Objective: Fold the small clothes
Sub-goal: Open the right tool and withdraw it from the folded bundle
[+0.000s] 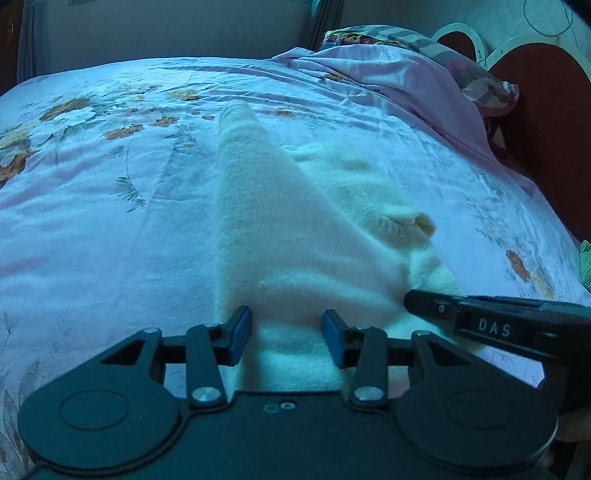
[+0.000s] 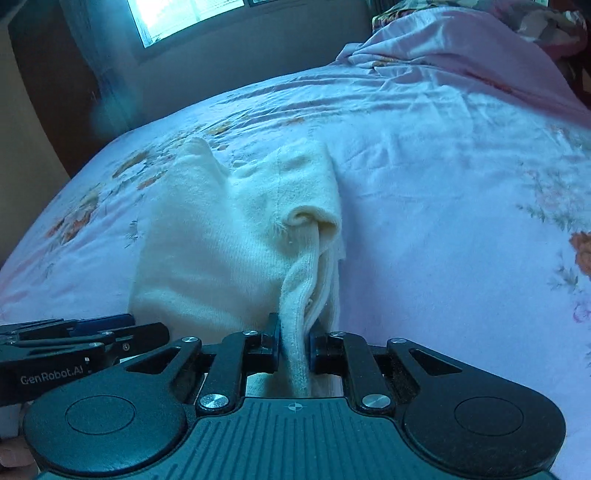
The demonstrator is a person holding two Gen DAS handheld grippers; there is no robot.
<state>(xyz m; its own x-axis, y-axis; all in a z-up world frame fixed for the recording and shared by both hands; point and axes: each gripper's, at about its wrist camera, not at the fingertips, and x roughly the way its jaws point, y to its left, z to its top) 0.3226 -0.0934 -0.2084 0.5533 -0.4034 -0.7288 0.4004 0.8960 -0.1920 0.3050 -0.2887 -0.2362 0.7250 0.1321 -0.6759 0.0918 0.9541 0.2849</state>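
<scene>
A cream knit garment (image 1: 277,221) lies partly folded on a floral bedsheet (image 1: 92,203). In the left wrist view my left gripper (image 1: 287,332) stands open at the garment's near edge. The cloth passes between and beyond its blue pads (image 1: 242,332) without being squeezed. My right gripper (image 1: 410,299) reaches in from the right, with its tip against the cloth. In the right wrist view the right gripper (image 2: 294,332) is shut on a ribbed, bunched strip of the garment (image 2: 207,251). That strip rises from a rolled fold (image 2: 314,221). The left gripper (image 2: 147,330) shows at the left, beside the garment.
A rumpled pink sheet and patterned pillow (image 1: 406,74) pile up at the far right, by a red headboard (image 1: 546,129). Something green (image 1: 585,262) sits at the bed's right edge. A bright window (image 2: 177,14) is beyond the bed's far side. Bare bedsheet (image 2: 443,184) lies on the garment's right.
</scene>
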